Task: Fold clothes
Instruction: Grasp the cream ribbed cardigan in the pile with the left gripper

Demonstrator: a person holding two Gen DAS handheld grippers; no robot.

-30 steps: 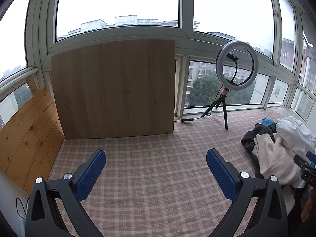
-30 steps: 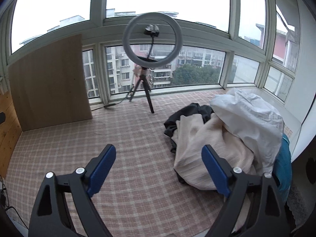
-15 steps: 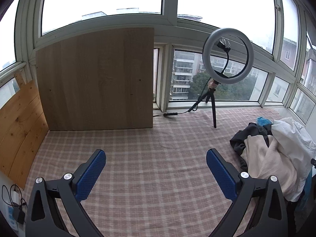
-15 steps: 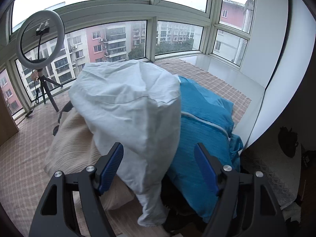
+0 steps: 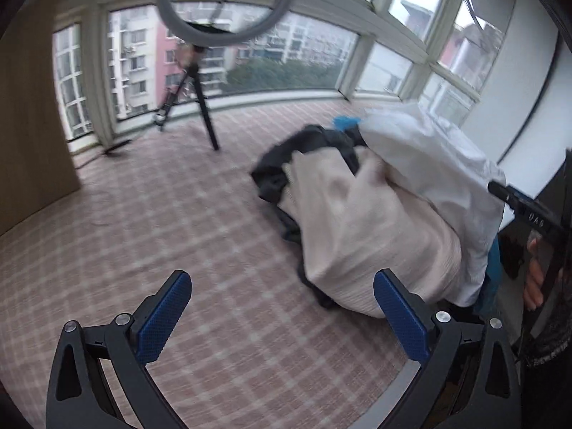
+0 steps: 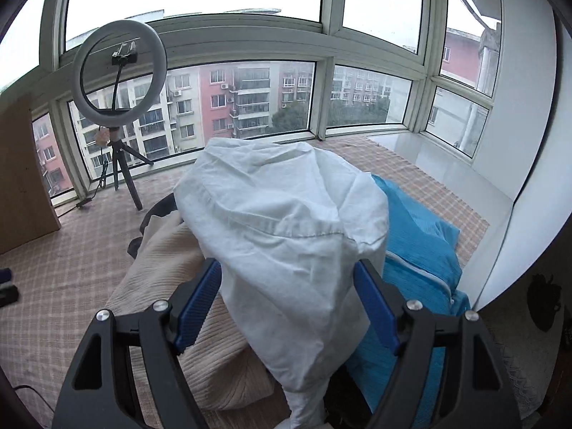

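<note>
Right tool (image 6: 287, 296): spread wide, straddling white garment (image 6: 286, 221), unclamped. Left tool (image 5: 282, 312): spread wide, empty, over checked cloth (image 5: 178, 214).

From my feed it's a glassed-in balcony: big windows (image 6: 250, 96) wrap the whole top of the frame, grey daylight, apartment blocks outside. Pink checked cloth (image 5: 161, 221) covers the floor, ring light on a tripod (image 6: 119, 71) upper left, wooden board (image 5: 25, 114) far left.

A white garment (image 6: 286, 236) drapes crumpled atop a heap of beige (image 6: 178, 286), blue (image 6: 422, 261) and dark (image 5: 286, 164) clothes.
</note>
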